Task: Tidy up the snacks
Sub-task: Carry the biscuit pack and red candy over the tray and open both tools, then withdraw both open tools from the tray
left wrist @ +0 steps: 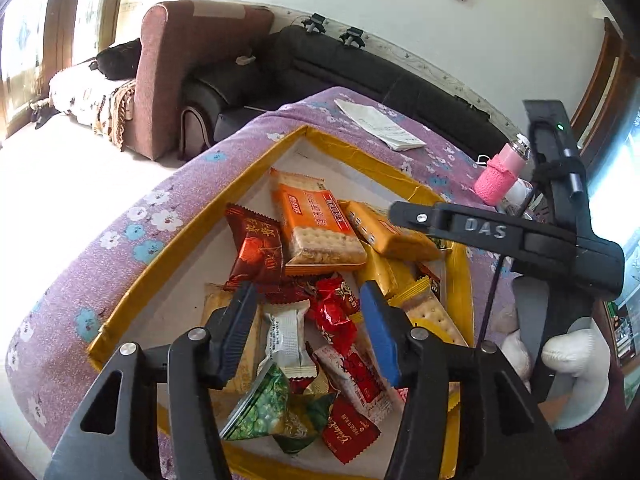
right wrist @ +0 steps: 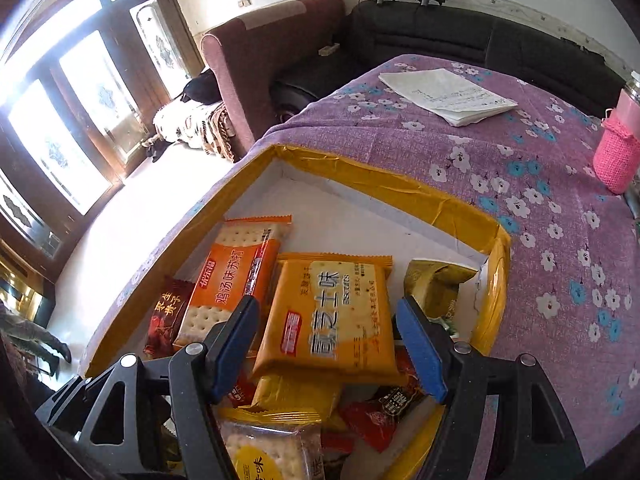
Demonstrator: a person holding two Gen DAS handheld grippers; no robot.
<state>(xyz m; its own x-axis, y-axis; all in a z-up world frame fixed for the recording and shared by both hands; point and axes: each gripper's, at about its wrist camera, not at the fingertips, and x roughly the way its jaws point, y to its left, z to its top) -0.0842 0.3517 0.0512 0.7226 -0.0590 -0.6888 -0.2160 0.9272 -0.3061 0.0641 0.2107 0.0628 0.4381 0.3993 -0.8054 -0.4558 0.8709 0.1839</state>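
Note:
A shallow box with yellow taped walls (left wrist: 352, 156) (right wrist: 384, 184) sits on a purple flowered cloth and holds several snack packs. My left gripper (left wrist: 310, 300) is open above small packs: a white candy (left wrist: 285, 334), red candies (left wrist: 334, 312) and a green pea pack (left wrist: 264, 408). An orange cracker pack (left wrist: 316, 224) (right wrist: 236, 276) lies further back, beside a dark red pack (left wrist: 256, 248). My right gripper (right wrist: 328, 316) is open, its jaws either side of a yellow cheese biscuit pack (right wrist: 332, 316). It shows from the side in the left wrist view (left wrist: 404, 212), above the same pack (left wrist: 392, 236).
A folded white paper (right wrist: 448, 94) (left wrist: 380, 124) lies on the cloth behind the box. A bottle in a pink knitted sleeve (right wrist: 618, 156) (left wrist: 500, 176) stands at the right. A maroon armchair (right wrist: 272, 52) and a black sofa (right wrist: 440, 28) stand beyond the table.

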